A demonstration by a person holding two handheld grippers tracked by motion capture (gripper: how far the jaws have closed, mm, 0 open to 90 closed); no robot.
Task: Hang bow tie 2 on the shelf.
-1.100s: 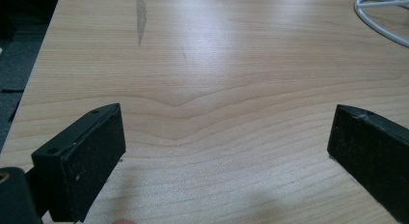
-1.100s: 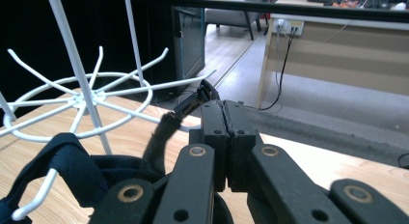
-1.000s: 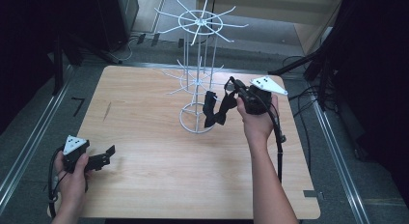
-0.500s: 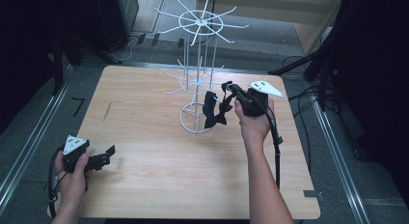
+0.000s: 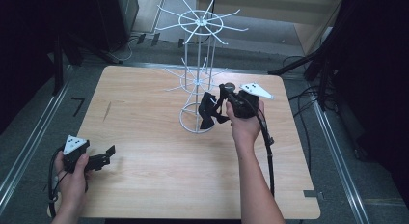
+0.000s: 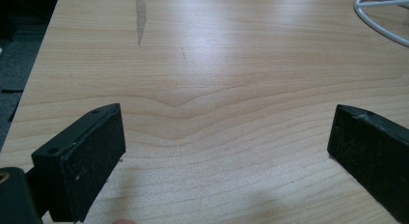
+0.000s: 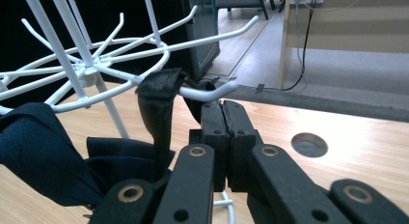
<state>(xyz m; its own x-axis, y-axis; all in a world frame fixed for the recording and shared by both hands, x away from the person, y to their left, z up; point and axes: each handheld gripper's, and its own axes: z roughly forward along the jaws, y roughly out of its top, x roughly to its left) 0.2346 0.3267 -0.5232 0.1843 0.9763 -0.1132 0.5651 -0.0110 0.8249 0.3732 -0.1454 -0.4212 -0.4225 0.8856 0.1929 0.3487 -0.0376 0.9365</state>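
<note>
The worktop (image 5: 144, 137) is brightly lit from above, with soft glare ahead of the left tool (image 6: 226, 151); the surroundings are left dark.

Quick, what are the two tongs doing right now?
Left tongs: open, holding nothing, over the table.
Right tongs: shut on a dark strap at the white rack.

We've got our right gripper (image 7: 225, 119) pinched tight on a black strap (image 7: 156, 113) that's looped over a hook of the white wire rack (image 7: 91, 69). Dark blue cloth (image 7: 43, 151) hangs bunched below left, above the wooden table (image 7: 337, 132).
</note>
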